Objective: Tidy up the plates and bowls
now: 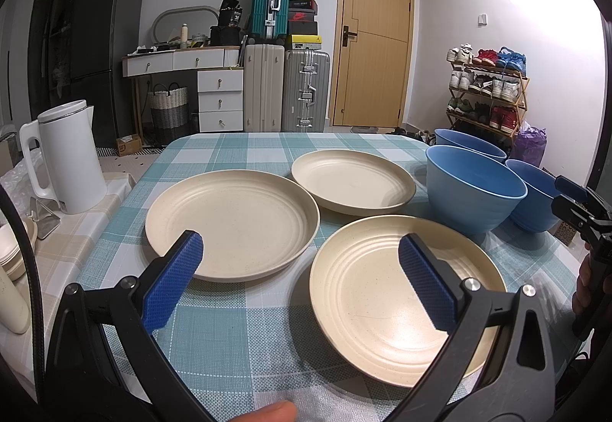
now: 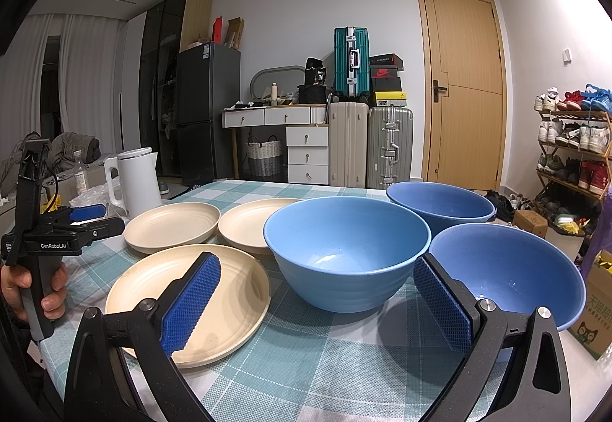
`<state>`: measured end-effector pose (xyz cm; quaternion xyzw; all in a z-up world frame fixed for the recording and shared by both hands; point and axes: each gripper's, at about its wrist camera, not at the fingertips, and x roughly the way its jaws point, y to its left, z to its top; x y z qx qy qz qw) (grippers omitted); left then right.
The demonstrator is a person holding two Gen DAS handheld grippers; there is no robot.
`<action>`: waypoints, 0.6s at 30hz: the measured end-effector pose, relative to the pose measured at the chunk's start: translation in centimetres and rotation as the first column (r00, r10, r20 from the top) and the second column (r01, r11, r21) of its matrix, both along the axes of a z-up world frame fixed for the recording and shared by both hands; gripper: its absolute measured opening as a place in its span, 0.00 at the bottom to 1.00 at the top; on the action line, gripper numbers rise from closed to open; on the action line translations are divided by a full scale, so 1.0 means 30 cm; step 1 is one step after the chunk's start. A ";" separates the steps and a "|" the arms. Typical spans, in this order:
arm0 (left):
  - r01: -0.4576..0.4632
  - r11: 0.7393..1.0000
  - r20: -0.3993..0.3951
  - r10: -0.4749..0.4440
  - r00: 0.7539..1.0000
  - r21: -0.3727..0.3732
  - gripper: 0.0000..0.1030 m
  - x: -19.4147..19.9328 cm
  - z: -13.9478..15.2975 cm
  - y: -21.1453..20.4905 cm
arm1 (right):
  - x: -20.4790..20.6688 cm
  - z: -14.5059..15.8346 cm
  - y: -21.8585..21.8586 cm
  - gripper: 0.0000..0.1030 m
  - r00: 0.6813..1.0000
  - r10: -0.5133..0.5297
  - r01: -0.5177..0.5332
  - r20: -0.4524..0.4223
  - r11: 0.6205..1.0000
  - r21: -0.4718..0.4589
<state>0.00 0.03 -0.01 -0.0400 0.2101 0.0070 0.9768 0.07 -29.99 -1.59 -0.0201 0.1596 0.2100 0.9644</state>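
Table w/ checked teal-and-white cloth (image 1: 237,338) holds three cream plates and three blue bowls, all separate, none stacked.

Plates: near plate (image 1: 386,303) lies flat at the near right of the plate group; left plate (image 1: 233,223) sits far-left of it, just beside, not touching; far plate (image 1: 354,179) lies beyond both. All three upright, nothing in them.

Bowls: middle bowl (image 2: 346,250) stands right of the plates, just beside the near plate. Far bowl (image 2: 440,206) is behind it toward the right. Near-right bowl (image 2: 508,269) sits at the table's right edge, close to the middle bowl; contact between them can't be confirmed. All upright, insides bare.

Left gripper (image 1: 300,278): jaws spread wide, holding nothing, above the near table edge, framing the gap between left plate and near plate. Blue pads (image 1: 176,280) clear of both plates. Seen from the right wrist view at the far left, held in a hand (image 2: 34,288).

Right gripper (image 2: 317,301): jaws spread wide, nothing between them, aimed at the middle bowl; left pad over the near plate, right pad in front of the near-right bowl. No contact seen.

White kettle (image 1: 65,158) stands on an adjoining surface, left of table.
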 end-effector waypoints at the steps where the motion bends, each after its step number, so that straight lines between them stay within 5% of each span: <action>1: 0.001 1.000 -0.001 -0.001 1.000 0.000 0.99 0.001 0.000 0.000 | 0.000 0.000 0.000 1.00 1.000 0.000 0.000 0.000 1.000 0.000; 18: -0.003 1.000 -0.001 0.003 1.000 0.001 0.99 -0.001 0.000 0.000 | 0.015 -0.011 0.006 1.00 1.000 -0.029 0.029 -0.005 1.000 -0.009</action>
